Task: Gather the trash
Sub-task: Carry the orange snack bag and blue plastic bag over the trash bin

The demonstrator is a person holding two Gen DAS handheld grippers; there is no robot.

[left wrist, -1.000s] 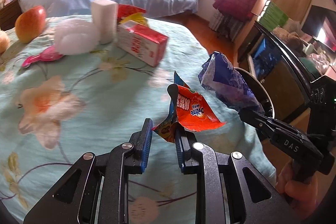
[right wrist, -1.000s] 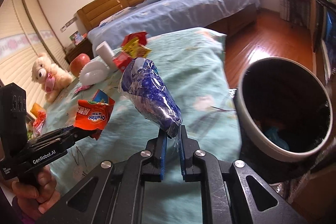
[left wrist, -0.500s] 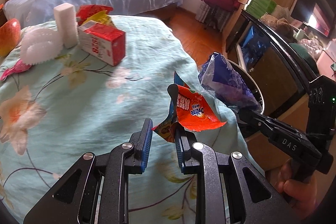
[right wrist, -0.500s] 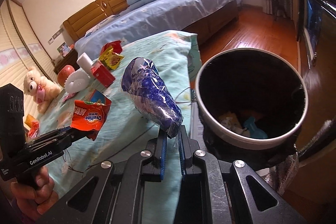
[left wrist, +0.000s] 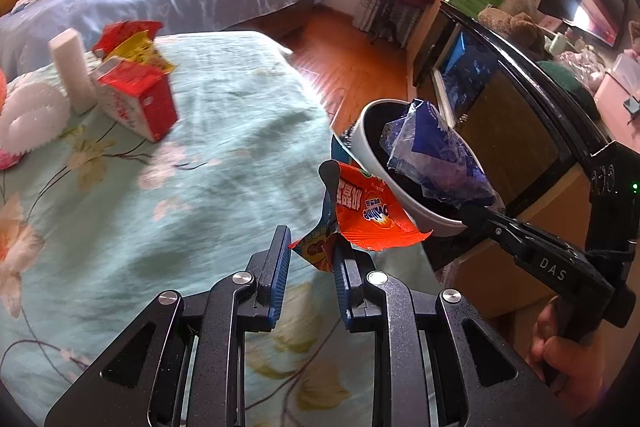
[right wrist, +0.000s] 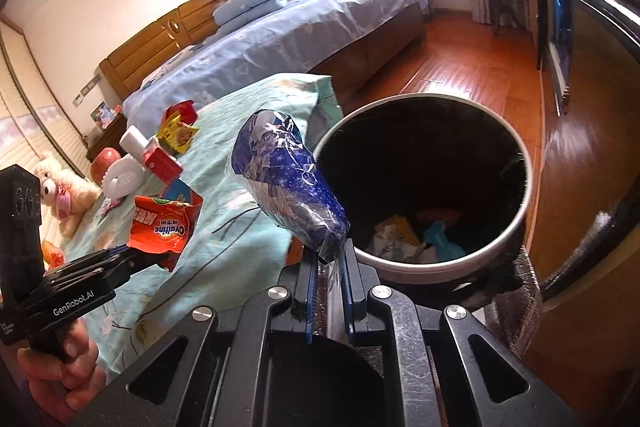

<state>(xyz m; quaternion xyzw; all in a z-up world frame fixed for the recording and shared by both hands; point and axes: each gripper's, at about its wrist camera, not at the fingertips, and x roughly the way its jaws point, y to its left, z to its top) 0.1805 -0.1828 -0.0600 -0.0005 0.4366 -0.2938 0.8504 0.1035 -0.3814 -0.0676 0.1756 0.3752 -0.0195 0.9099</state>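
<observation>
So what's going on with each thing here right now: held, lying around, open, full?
Left tool: jaws apart, orange wrapper caught against one finger.
Orange wrapper: torn open, held above the bedspread.
Right tool: shut on the blue wrapper.
Blue wrapper: crumpled, held by the bin's rim.
Bin: open, some trash at the bottom.
Red carton: standing on the bedspread, top opened.

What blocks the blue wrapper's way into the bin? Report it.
Nothing visible. The right tool holds the blue wrapper beside the open bin, with no lid. The left tool's orange wrapper hangs apart.
</observation>
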